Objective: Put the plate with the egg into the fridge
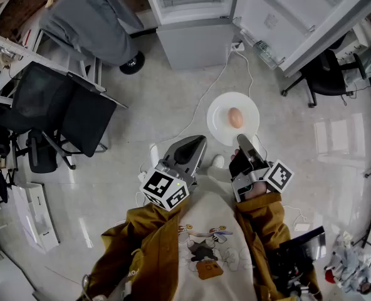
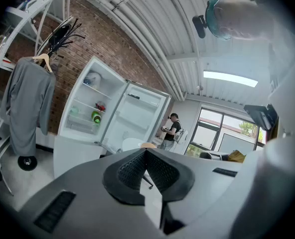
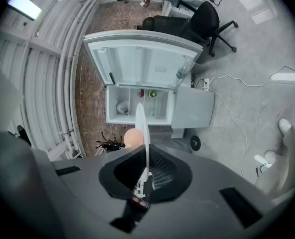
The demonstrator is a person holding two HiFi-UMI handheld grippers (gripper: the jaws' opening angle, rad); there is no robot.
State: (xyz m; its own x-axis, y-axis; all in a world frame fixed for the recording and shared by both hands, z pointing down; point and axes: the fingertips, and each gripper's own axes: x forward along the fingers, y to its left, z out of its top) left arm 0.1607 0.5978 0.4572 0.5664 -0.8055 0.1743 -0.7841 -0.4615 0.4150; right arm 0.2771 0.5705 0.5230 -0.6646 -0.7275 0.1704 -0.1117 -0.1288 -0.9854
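Your right gripper [image 1: 242, 140] is clamped on the near rim of the plate [image 1: 220, 113], so the plate sits level in the air and the egg [image 1: 235, 117] rests near its centre without rolling. Your left gripper [image 1: 195, 144], just beside, seems closed and empty, probably kept free. Ahead, the fridge [image 1: 192, 39] stands with its door [image 1: 301, 17] open to receive the plate.

The brown egg [image 1: 235, 117] lies on the round white plate [image 1: 220, 125]; the white open fridge [image 1: 192, 42] stands beyond at twelve o'clock (its door [image 1: 298, 17] at one), black office chair [image 1: 66, 108] at nine.
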